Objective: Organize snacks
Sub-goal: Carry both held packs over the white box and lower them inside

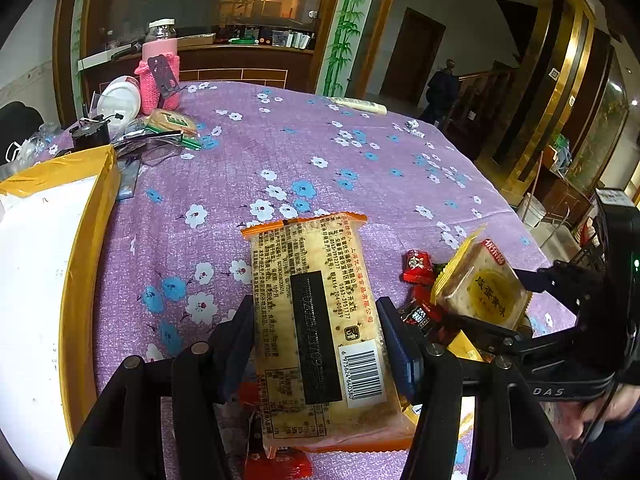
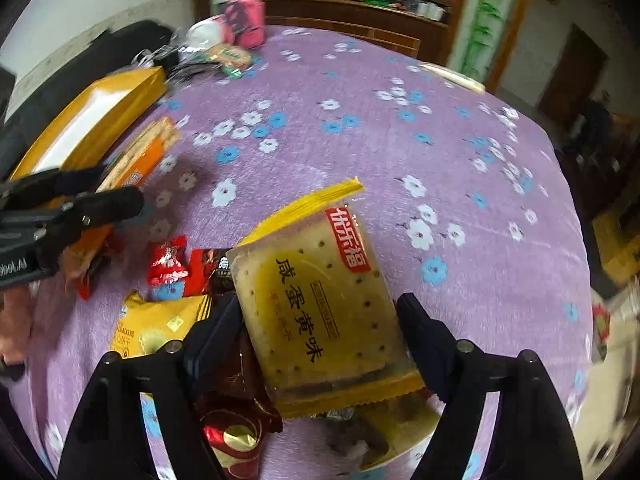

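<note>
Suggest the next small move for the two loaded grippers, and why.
Probably carry the left gripper leftward to the yellow-rimmed box and let go there. It already grips the orange-edged cracker pack, lifted over the purple tablecloth, and the box lies open just to its left. The right gripper holds the yellow cracker pack and could follow.

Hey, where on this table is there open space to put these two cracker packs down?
The purple tablecloth is bare across its middle and far right, between the yellow box and the table's right edge. It is crowded near the candy pile and around the pink bottle at the far left.
</note>
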